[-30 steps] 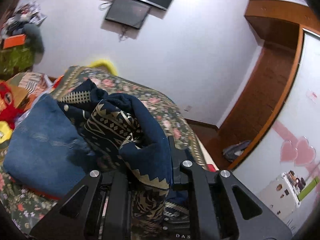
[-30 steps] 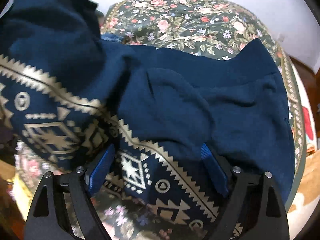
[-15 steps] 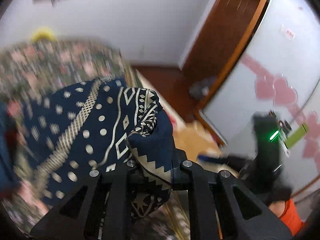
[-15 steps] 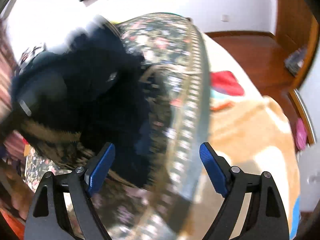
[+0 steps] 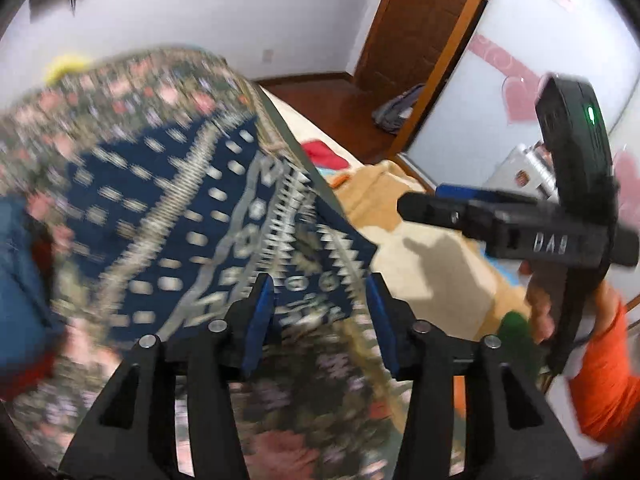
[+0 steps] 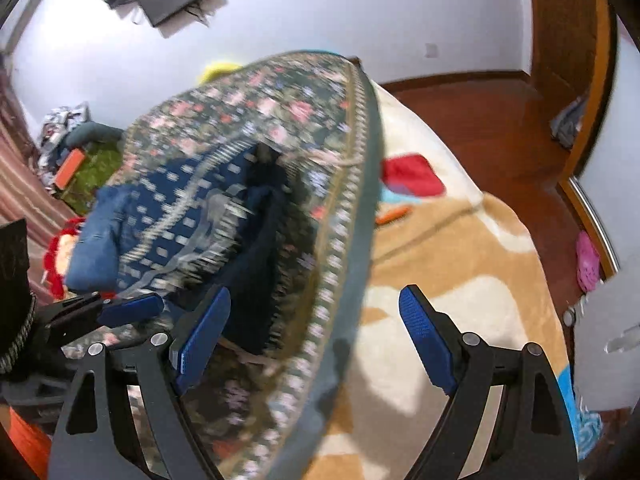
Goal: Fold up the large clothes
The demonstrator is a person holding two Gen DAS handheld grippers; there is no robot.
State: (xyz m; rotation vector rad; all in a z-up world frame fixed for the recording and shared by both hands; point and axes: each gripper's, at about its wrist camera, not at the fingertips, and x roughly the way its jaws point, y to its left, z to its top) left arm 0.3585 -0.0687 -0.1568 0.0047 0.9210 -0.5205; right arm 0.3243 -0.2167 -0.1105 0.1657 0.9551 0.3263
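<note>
My left gripper (image 5: 320,312) has its blue-padded jaws spread apart with nothing between them, poised just above the near edge of the navy patterned garment (image 5: 192,220), which lies in a loose heap on the floral bedspread (image 5: 304,412); the left wrist view is smeared, so I cannot tell whether the fingertips touch the cloth. From the right wrist view I see the same garment (image 6: 188,216) bunched on the bedspread (image 6: 280,120), a dark plain fold of it drooping toward the bed's bordered edge, with a blue denim piece (image 6: 96,240) just beside it on the far side. My right gripper (image 6: 316,332) is wide apart and holds nothing, hanging over the bed's edge where the cream and tan blanket (image 6: 440,264) begins. In the left wrist view the right gripper (image 5: 436,200) shows side-on, off the bed to the right, with my right hand (image 5: 540,304) on its handle and an orange sleeve (image 5: 608,376) below. A red patch (image 6: 412,176) lies on the blanket.
</note>
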